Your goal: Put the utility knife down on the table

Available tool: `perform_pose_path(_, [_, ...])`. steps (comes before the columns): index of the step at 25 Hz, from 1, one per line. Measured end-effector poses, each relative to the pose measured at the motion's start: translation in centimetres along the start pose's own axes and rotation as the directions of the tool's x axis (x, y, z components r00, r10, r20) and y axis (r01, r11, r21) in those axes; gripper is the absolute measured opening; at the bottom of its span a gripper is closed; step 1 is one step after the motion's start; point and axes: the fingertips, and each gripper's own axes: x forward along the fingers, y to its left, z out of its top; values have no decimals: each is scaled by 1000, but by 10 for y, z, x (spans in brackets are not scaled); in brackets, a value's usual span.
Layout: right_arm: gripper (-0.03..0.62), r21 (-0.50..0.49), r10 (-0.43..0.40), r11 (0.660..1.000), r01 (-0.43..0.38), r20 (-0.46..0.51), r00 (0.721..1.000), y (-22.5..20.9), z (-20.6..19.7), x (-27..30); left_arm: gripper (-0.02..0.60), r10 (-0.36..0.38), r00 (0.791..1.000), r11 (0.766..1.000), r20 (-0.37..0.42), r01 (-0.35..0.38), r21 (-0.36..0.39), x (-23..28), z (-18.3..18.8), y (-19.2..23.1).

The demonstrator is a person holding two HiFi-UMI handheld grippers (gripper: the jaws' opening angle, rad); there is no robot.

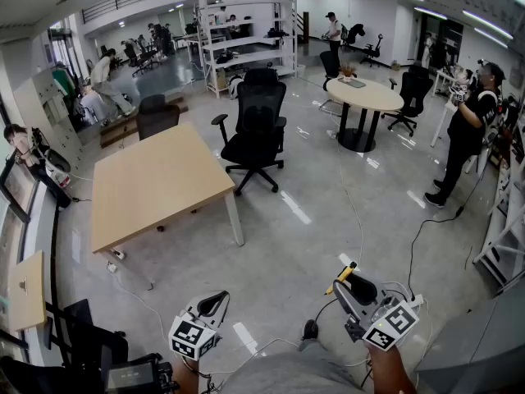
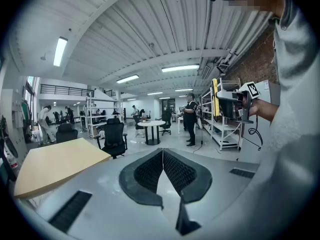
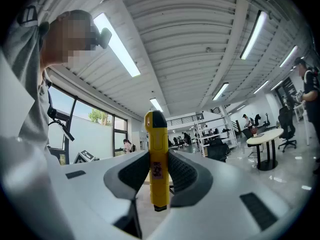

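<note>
A yellow and black utility knife [image 3: 158, 159] stands upright between the pads of my right gripper [image 3: 159, 171], which is shut on it. In the head view the right gripper [image 1: 351, 284] is at the bottom right, held over the floor, with the knife [image 1: 340, 277] sticking out toward the upper left. My left gripper [image 1: 215, 303] is at the bottom left, also over the floor. Its jaws [image 2: 162, 169] are shut with nothing between them. The light wooden table [image 1: 156, 183] stands ahead to the left, well away from both grippers. From the left gripper view the knife [image 2: 215, 98] shows in the raised right gripper.
A black office chair [image 1: 256, 134] stands at the table's far right corner, a second one [image 1: 157, 115] behind it. A round white table [image 1: 363, 97] with chairs is further back right. Cables [image 1: 426, 228] lie on the grey floor. A person [image 1: 467, 134] stands at the right by shelving.
</note>
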Motion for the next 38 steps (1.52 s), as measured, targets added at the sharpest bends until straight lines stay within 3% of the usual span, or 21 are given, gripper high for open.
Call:
perform_pose_path(23, [118, 58, 3, 998, -1, -39, 999, -51, -15, 19, 5, 2, 999, 999, -41, -3, -41, 41, -16, 4])
perform_pose_path(31, [118, 103, 1, 995, 2, -30, 1000, -117, -6, 31, 6, 4, 998, 999, -70, -7, -37, 99, 7, 8])
perform_pose_path(38, [118, 121, 3, 993, -1, -14, 1000, -211, 2, 57, 6, 9, 996, 1000, -93, -11, -17, 181, 35, 21])
